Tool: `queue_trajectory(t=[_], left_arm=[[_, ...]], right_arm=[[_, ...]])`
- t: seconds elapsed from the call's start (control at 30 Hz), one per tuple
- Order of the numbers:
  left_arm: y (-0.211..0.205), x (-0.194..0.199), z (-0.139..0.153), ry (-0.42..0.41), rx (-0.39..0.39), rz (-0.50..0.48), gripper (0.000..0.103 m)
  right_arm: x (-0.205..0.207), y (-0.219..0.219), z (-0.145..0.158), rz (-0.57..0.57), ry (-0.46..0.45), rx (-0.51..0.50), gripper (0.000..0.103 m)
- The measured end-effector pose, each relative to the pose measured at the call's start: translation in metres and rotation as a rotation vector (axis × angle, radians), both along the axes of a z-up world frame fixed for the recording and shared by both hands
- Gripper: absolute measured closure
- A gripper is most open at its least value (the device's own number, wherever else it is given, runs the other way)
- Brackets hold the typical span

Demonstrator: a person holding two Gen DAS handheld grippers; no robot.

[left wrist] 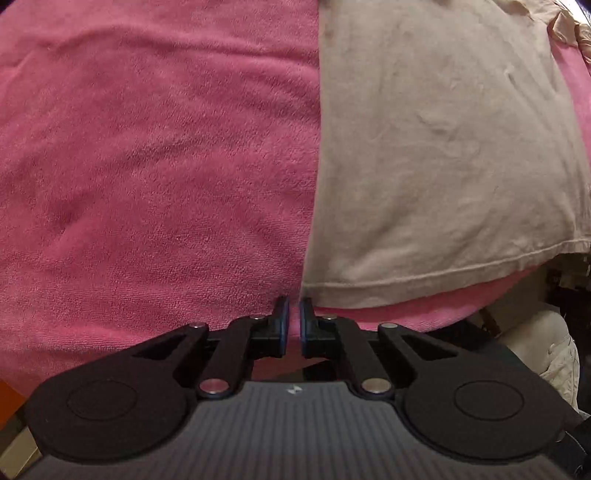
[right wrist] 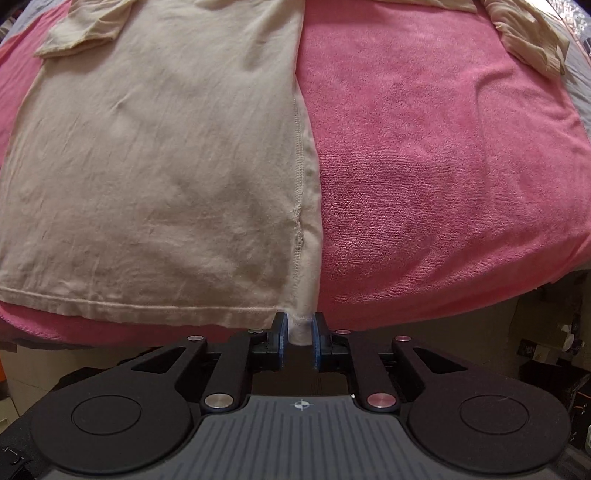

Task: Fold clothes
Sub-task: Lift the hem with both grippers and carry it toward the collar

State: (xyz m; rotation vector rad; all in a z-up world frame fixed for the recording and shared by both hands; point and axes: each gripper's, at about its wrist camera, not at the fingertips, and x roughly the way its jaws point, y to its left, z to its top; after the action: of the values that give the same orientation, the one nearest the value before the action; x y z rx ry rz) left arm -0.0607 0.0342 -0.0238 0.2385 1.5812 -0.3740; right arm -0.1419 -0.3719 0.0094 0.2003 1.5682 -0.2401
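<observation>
A beige T-shirt (left wrist: 436, 155) lies flat on a pink towel (left wrist: 155, 166). My left gripper (left wrist: 294, 306) sits at the shirt's near left hem corner. Its jaws are almost together, and only pink towel shows in the thin slit between them. In the right wrist view the same T-shirt (right wrist: 155, 177) fills the left half, with a sleeve (right wrist: 85, 33) at the top left. My right gripper (right wrist: 299, 325) is shut on the shirt's near right hem corner, and a fold of pale cloth is pinched between its blue pads (right wrist: 281, 334).
The pink towel (right wrist: 436, 166) covers a bed whose near edge drops off just behind both grippers. Another beige garment (right wrist: 532, 40) lies bunched at the far right. Beyond the bed's right edge are dark clutter and boxes (right wrist: 546, 339).
</observation>
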Motion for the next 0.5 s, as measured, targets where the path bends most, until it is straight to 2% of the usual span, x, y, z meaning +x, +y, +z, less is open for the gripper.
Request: queue_trajectory(t=[0.03, 0.1, 0.17, 0.27, 0.33, 0.43, 0.5], left_arm=[[0.001, 0.000, 0.002, -0.007, 0.000, 0.001, 0.099], [0.002, 0.001, 0.008, -0.032, 0.010, -0.001, 0.098], [0.002, 0.010, 0.018, -0.088, 0.022, 0.006, 0.098], [-0.002, 0.035, 0.036, -0.198, -0.018, 0.042, 0.096], [-0.016, 0.080, 0.045, -0.270, -0.058, 0.059, 0.092], [-0.036, 0.144, 0.051, -0.370, -0.112, 0.093, 0.082], [-0.050, 0.185, 0.052, -0.446, -0.140, 0.136, 0.058]], right_arm=[[-0.002, -0.002, 0.005, -0.003, -0.023, 0.009, 0.082], [-0.005, -0.008, 0.014, -0.015, -0.071, 0.018, 0.065], [-0.003, -0.021, 0.024, -0.057, -0.123, 0.006, 0.059], [0.011, -0.042, 0.034, -0.129, -0.202, -0.030, 0.058], [0.030, -0.054, 0.033, -0.163, -0.262, -0.046, 0.057], [0.067, -0.071, 0.025, -0.203, -0.356, -0.070, 0.055], [0.091, -0.083, 0.019, -0.230, -0.418, -0.086, 0.053]])
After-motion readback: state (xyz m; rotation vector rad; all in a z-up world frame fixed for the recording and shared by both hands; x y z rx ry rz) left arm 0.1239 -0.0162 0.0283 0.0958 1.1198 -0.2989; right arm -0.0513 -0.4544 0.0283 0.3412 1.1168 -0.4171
